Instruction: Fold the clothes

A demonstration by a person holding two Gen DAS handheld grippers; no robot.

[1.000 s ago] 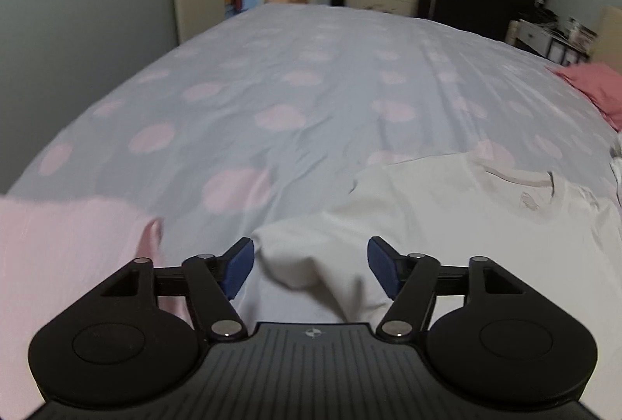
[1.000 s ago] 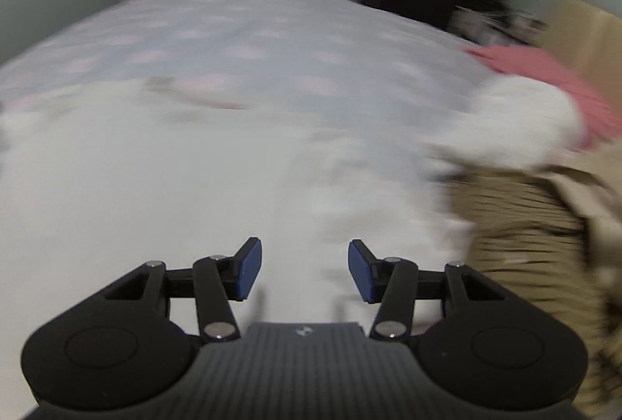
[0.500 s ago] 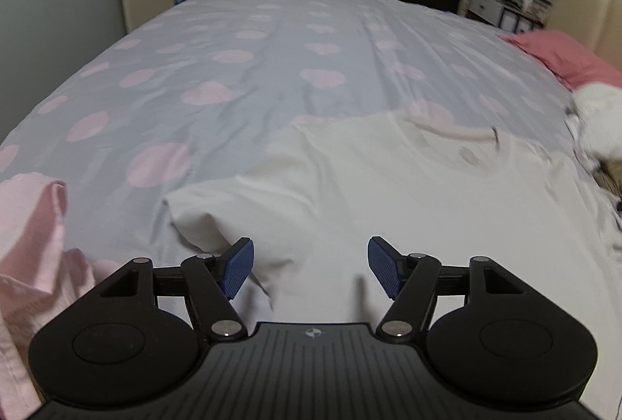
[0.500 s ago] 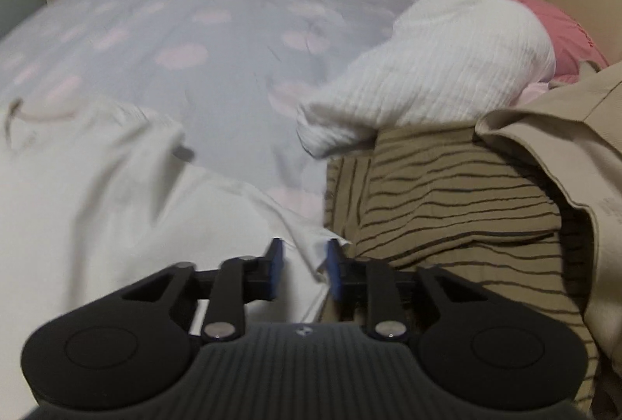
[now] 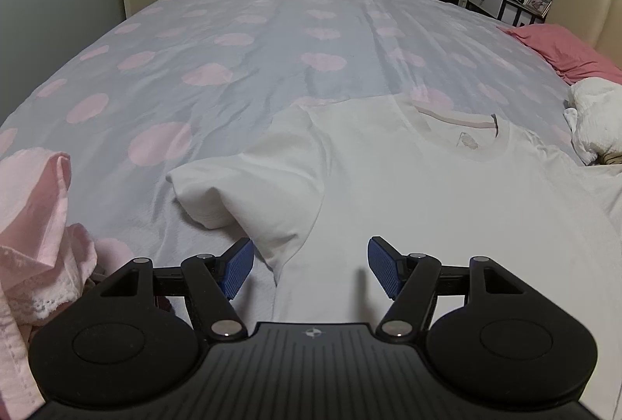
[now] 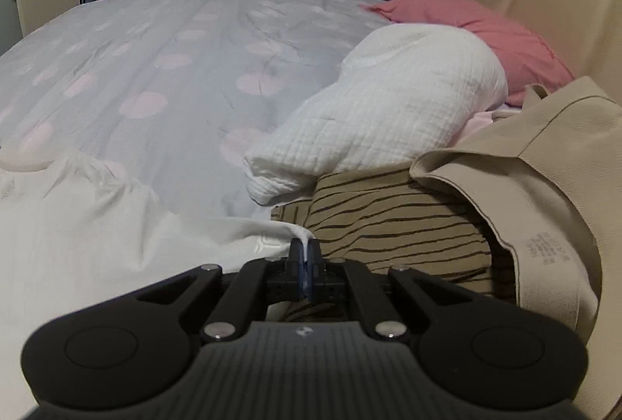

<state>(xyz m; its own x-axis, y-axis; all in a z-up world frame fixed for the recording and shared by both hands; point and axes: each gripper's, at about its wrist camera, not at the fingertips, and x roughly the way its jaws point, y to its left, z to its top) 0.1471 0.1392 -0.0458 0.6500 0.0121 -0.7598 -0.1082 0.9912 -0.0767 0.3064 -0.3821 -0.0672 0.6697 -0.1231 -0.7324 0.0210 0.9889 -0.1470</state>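
Pinching the white T-shirt (image 6: 77,237) edge, right tongs (image 6: 305,256) (left tongs (image 5: 311,272) agape).

Both views sat low and close over the bed (image 5: 272,42), each angled down along its own gripper toward the far wardrobe and doorway. The left wrist camera looked across the white T-shirt (image 5: 427,194) from its sleeve side, with pink clothing (image 5: 35,210) at its left edge. The right wrist camera faced the same way from further toward the headboard (image 6: 544,4), over the heaped clothes. They shared the T-shirt (image 6: 77,225), the spotted cover (image 6: 163,70), the pink pillow (image 5: 559,48) and the crumpled white cloth (image 6: 392,97)
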